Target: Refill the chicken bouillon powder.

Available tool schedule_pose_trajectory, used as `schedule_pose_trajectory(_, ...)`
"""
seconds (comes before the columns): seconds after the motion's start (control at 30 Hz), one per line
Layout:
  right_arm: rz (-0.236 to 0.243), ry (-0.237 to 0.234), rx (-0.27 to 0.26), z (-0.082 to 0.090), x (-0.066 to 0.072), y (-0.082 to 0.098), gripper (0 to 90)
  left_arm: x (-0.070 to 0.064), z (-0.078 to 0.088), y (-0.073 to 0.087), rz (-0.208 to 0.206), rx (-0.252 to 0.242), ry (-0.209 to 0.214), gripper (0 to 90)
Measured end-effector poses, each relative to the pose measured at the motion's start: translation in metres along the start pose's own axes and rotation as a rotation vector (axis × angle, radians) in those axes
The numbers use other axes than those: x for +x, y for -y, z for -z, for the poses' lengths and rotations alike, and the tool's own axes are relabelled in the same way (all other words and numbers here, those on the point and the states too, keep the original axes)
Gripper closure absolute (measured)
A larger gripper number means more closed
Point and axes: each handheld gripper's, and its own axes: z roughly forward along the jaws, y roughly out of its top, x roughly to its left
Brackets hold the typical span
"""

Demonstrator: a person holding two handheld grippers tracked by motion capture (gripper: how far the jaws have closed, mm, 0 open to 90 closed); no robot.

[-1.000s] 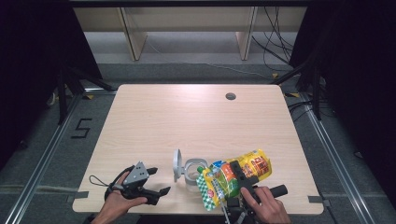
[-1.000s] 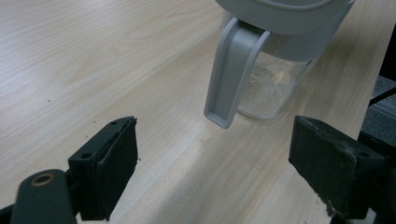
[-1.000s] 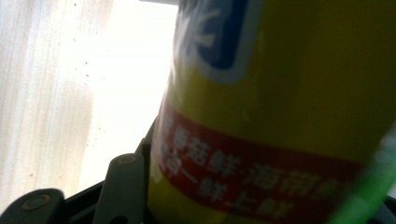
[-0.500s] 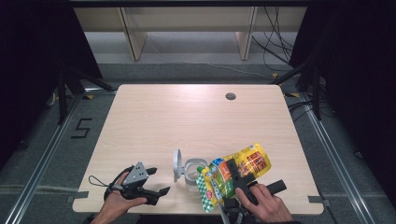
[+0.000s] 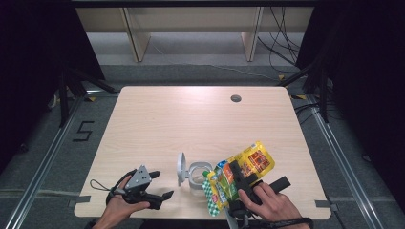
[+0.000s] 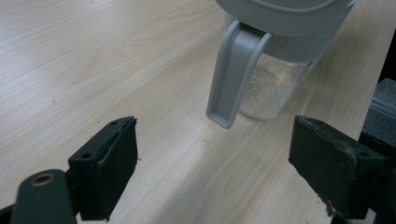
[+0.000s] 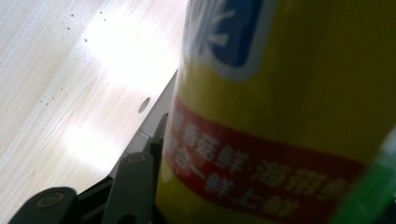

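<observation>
We take the jar (image 5: 197,172) near the table's (image 5: 200,119) front edge as our mark. Its lid (image 5: 180,168) stands at its left, the snack bags (image 5: 238,175) lie touching at its right, and the cable hole (image 5: 235,98) sits well behind.

The table (image 5: 157,119) is pale wood with a fine grain, and near its front edge the snack bag (image 5: 252,162) flashes bright yellow with a red band of pale lettering, a blue patch and a green-and-white checked end. Beside it the jar (image 5: 196,172) is clear with a light grey lid (image 5: 180,168). Both hand-held grippers are black, the left hand-held gripper (image 5: 162,183) topped by a grey plate.
</observation>
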Motion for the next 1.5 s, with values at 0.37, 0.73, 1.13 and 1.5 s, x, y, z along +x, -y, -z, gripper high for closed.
schedule_pose_trajectory(0.37,0.071,0.000,-0.016,0.000,-0.008,0.002,57.5,0.002,0.000,0.000,-0.031,-0.004,0.004,15.0)
schedule_pose_trajectory(0.73,0.131,-0.011,-0.028,0.002,-0.012,0.004,57.8,0.000,0.000,0.000,-0.001,0.002,0.005,15.0)
schedule_pose_trajectory(1.13,0.146,-0.024,-0.037,0.001,-0.013,0.004,58.0,0.002,0.001,-0.001,-0.034,0.002,0.005,15.0)
schedule_pose_trajectory(1.5,0.179,-0.019,-0.045,0.002,-0.015,0.005,58.2,0.001,0.001,-0.001,-0.033,0.003,0.006,15.1)
